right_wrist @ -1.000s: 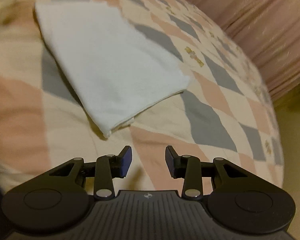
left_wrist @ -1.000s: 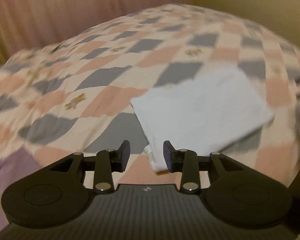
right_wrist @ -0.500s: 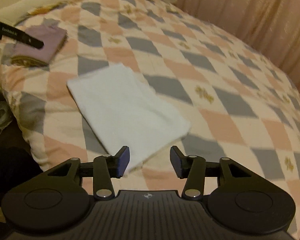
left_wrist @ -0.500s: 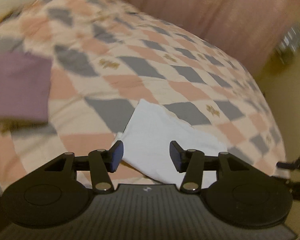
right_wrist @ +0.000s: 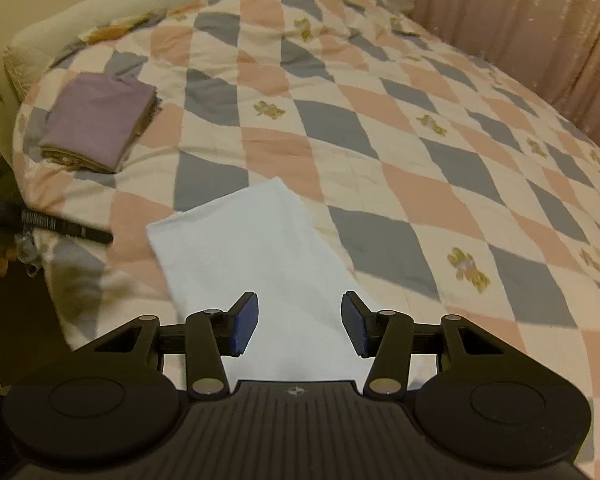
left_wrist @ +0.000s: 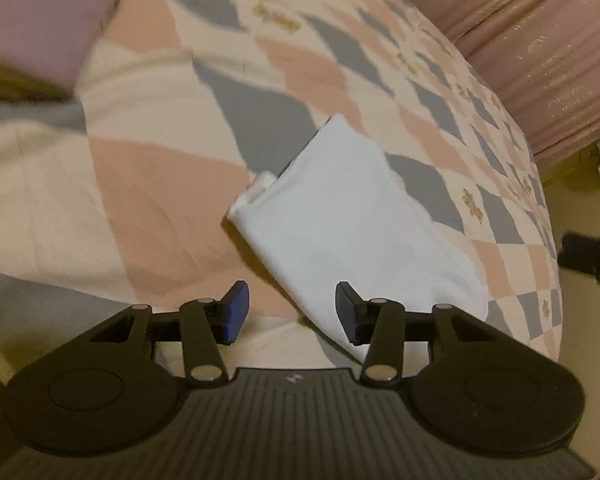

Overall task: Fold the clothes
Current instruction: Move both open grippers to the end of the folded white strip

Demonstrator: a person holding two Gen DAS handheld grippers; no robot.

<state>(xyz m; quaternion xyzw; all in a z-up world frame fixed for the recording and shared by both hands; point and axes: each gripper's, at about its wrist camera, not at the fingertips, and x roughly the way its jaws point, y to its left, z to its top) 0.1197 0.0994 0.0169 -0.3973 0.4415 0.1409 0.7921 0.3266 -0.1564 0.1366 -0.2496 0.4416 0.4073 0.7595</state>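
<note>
On the checked quilt (right_wrist: 380,128), near its front edge, the folded white garment (right_wrist: 256,264) is lying flat as a neat rectangle, and I am looking at it from both wrist cameras. Through the left wrist view the same white piece (left_wrist: 352,224) is showing its layered fold edges at the corner nearest the middle of the bed. I am holding the right gripper (right_wrist: 299,323) just above the garment's near end, jaws spread wide and gripping nothing. I am keeping the left gripper (left_wrist: 288,312) over the garment's lower edge, jaws likewise wide apart and empty, its right finger overlapping the white cloth in view; whether it is touching I cannot tell. Farther off, toward the head of the bed, a purple folded garment (right_wrist: 100,116) is sitting on top of a small stack. Pink curtains (right_wrist: 520,20) are hanging along the far side of the bed.
</note>
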